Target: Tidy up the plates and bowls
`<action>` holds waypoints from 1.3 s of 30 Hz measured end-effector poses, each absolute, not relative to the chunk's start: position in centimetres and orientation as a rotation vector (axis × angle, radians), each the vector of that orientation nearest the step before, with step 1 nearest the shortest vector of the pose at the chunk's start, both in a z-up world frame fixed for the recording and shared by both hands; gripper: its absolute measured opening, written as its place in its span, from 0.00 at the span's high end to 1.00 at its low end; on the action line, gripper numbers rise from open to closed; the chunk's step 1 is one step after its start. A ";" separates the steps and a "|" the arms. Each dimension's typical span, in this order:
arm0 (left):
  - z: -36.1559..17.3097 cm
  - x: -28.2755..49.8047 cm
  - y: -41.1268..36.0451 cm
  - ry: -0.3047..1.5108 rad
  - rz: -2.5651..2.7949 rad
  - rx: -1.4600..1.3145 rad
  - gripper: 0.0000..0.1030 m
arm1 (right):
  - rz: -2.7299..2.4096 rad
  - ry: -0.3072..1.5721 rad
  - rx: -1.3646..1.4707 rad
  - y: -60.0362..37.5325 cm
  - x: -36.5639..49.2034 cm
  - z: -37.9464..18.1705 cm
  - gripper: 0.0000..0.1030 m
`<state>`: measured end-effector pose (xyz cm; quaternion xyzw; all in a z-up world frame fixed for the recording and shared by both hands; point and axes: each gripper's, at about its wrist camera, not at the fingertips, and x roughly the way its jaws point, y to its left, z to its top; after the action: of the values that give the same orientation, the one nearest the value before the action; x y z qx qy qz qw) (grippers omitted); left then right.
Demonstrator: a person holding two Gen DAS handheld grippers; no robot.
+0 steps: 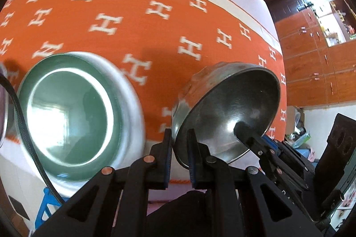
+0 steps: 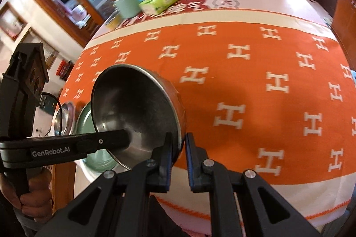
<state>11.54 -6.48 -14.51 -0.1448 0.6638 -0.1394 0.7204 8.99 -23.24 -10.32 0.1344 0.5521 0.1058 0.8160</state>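
Bright daylight, motion blur, fisheye-warped edges.

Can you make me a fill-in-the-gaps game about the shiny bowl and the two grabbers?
1. The steel bowl is held by ____ grippers at once.
2. The left gripper and the right gripper each pinch the bowl's ____.
3. The tablecloth is orange with white letter ____ shapes.
4. Beside the steel bowl sits a ____ bowl on the table.

Missing words: two; rim; H; green
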 end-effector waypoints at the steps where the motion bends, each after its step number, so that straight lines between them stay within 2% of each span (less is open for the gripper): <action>1: -14.4 11.2 -5.6 1.464 -0.301 -0.327 0.89 | 0.237 1.176 0.288 -22.5 9.0 -10.3 0.89; 28: -10.8 7.8 16.5 1.391 -0.202 -0.289 0.90 | 0.392 1.169 0.362 -2.5 8.7 -10.4 0.89; 39: -11.7 9.0 24.7 1.409 -0.221 -0.234 0.90 | 0.383 1.173 0.424 5.4 8.8 -11.8 0.86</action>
<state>8.99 24.73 -11.69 -0.1069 0.6448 -0.1009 0.7501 8.76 5.39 -11.78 0.1975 0.5456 0.1781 0.7947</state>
